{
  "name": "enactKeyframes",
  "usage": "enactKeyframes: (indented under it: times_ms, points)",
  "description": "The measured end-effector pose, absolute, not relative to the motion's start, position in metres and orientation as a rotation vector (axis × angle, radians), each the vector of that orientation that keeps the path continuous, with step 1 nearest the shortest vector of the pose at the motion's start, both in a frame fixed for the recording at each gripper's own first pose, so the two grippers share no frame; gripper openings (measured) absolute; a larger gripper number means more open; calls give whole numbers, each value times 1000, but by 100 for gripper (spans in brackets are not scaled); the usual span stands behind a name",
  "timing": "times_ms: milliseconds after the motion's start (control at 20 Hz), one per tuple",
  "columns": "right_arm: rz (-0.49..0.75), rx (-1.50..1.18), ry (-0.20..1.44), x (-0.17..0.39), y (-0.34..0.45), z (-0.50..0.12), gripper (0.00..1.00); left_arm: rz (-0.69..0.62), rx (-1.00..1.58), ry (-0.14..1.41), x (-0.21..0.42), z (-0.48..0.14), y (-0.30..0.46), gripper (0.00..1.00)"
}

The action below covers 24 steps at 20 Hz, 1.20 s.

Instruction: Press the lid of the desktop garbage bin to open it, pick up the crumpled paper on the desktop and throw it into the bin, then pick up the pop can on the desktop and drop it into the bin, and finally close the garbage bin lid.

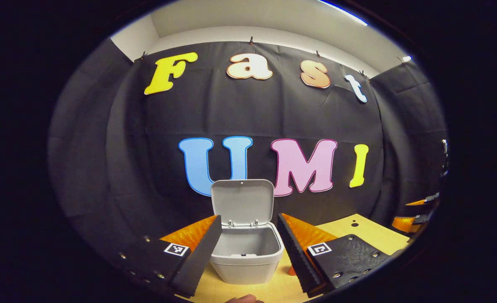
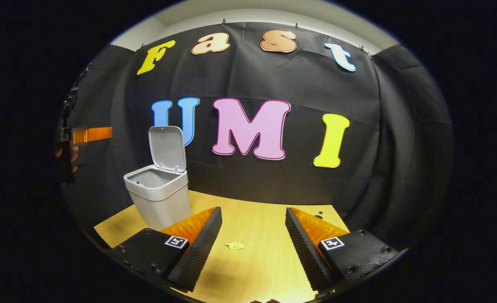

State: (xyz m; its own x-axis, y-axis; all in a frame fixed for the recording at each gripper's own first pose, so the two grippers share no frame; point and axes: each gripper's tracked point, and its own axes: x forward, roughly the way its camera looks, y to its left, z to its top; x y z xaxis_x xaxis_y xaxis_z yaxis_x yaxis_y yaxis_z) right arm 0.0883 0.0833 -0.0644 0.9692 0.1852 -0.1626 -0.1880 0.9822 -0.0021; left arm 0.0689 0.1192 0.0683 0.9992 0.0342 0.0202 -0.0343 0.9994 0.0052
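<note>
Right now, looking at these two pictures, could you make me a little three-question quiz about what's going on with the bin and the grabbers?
1. True or false: the lid of the garbage bin stands open.
2. In the right gripper view, what lies on the table between the right gripper's fingers? A) a pop can B) the crumpled paper C) a spoon
3. Fill in: the left gripper has its fingers spread on either side of the ____.

Key:
1. True; the lid is tipped up behind the bin's mouth.
2. B; it lies untouched on the wood.
3. Bin.
</note>
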Motion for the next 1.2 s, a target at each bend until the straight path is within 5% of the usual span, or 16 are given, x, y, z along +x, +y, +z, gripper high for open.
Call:
enactKeyframes:
  times_ms: [650, 1200]
  points:
    - [398, 51, 595, 209, 140, -279, 98, 190, 15, 7, 16, 79, 85, 87]
    - [359, 29, 829, 241, 163, -387, 99, 221, -7, 21, 12, 76, 98, 88]
